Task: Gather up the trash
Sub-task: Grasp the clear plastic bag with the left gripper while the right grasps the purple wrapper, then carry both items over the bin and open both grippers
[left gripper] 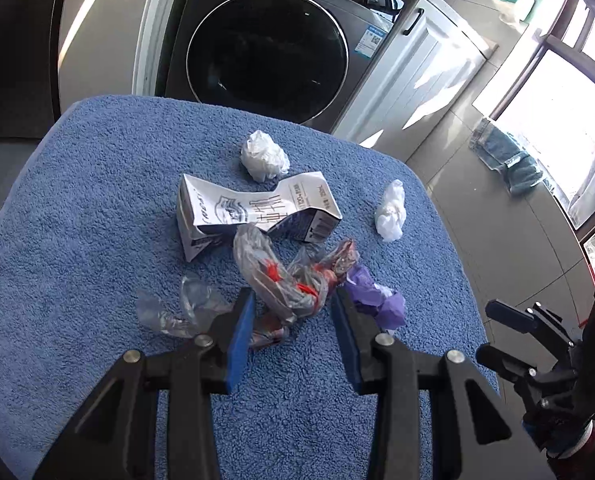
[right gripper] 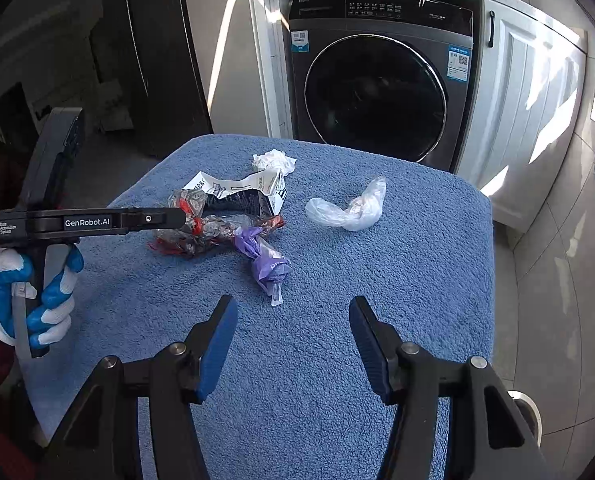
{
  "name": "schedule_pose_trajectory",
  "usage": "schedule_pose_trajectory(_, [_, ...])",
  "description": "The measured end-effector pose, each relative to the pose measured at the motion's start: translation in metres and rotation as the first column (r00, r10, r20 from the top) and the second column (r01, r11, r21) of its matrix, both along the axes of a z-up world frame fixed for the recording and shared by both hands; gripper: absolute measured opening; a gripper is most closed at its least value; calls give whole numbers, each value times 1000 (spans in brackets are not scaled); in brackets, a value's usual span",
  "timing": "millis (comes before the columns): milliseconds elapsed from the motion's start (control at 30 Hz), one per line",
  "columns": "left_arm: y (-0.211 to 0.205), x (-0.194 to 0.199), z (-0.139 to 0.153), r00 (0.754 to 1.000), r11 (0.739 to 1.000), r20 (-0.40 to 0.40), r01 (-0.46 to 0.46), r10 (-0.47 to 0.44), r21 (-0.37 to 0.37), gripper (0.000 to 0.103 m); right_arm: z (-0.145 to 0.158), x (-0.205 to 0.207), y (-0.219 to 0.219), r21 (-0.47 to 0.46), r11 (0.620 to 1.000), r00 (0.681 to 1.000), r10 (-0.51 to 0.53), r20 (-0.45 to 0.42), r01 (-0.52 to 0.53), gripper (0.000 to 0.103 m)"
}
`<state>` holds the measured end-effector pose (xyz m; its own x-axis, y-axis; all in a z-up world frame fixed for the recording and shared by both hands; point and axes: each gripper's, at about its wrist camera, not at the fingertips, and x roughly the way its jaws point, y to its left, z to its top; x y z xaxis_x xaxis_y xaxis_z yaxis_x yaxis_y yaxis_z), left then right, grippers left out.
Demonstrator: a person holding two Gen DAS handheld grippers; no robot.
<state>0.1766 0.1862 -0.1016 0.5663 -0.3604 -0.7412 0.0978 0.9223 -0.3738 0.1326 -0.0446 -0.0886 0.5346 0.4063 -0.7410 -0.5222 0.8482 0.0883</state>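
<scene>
A blue terry towel (left gripper: 97, 184) covers a small table with rounded corners, and all the trash lies on it. Near the middle sits a crushed white carton (left gripper: 253, 210) printed in black. Just behind it is a crumpled white tissue (left gripper: 265, 156), and off to its right a 2nd white wad of thin plastic (left gripper: 391, 212). In front of the carton lies a clear plastic wrapper with red print (left gripper: 293, 276), touching a crumpled purple bag (left gripper: 377, 296) on its right. A scrap of clear film (left gripper: 177, 308) lies to its left.

The left gripper (left gripper: 293, 312) hangs just above the towel with its blue-padded jaws parted on either side of the red-printed wrapper, not pressing it. The right gripper (right gripper: 293, 316) stands open over bare towel, with the purple bag just ahead of it and nothing between its pads. A hand in a blue and white glove (right gripper: 29, 300) grips the left tool's handle.

Behind the table stands a dark grey front-loading washing machine (right gripper: 377, 92) set in white cabinetry (right gripper: 537, 92), with sunlight falling across the cabinet doors. The floor is pale grey tile (left gripper: 497, 220). Folded denim (left gripper: 505, 156) lies on it by a bright window (left gripper: 557, 100).
</scene>
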Motion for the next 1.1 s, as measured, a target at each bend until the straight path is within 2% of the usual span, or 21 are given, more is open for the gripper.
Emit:
schedule_pose_trajectory(67, [-2, 7, -6, 1000, 1000, -14, -3, 3, 1, 37, -5, 7, 6, 2, 1000, 1000, 15, -8, -15, 56])
schedule_pose_trajectory(133, [-3, 11, -9, 1000, 1000, -19, -7, 7, 2, 32, -16, 21, 17, 17, 999, 999, 41, -28, -41, 56])
schedule_pose_trajectory(233, [-2, 15, -12, 1000, 1000, -25, -12, 12, -2, 20, -29, 38, 31, 36, 997, 997, 66, -51, -64, 56])
schedule_pose_trajectory(367, [2, 13, -8, 1000, 1000, -8, -20, 20, -24, 14, -45, 54, 44, 47, 996, 993, 83, -82, -79, 56])
schedule_pose_trajectory(400, [3, 12, -5, 1000, 999, 0, -24, 24, -30, 13, -51, 57, 47, 47, 995, 992, 87, -92, -83, 53])
schedule_pose_trajectory(433, [5, 9, -3, 1000, 999, 8, -30, 30, -37, 13, -51, 57, 47, 47, 995, 992, 87, -92, -83, 44])
schedule_pose_trajectory(500, [9, 6, 4, 999, 998, 20, -39, 40, -53, 12, -55, 58, 47, 49, 995, 991, 87, -102, -82, 34])
schedule_pose_trajectory(633, [13, -6, 18, 998, 996, 51, -44, 48, -72, 12, -55, 50, 39, 62, 995, 991, 79, -108, -73, 32])
schedule_pose_trajectory(800, [12, -28, 35, 995, 998, 89, -36, 40, -43, 12, -43, 29, 18, 83, 996, 994, 45, -102, -36, 32])
schedule_pose_trajectory(1100, [12, -91, 51, 992, 1000, 125, -24, 25, -12, 12, -9, -34, -37, 107, 992, 997, -61, -50, 66, 32])
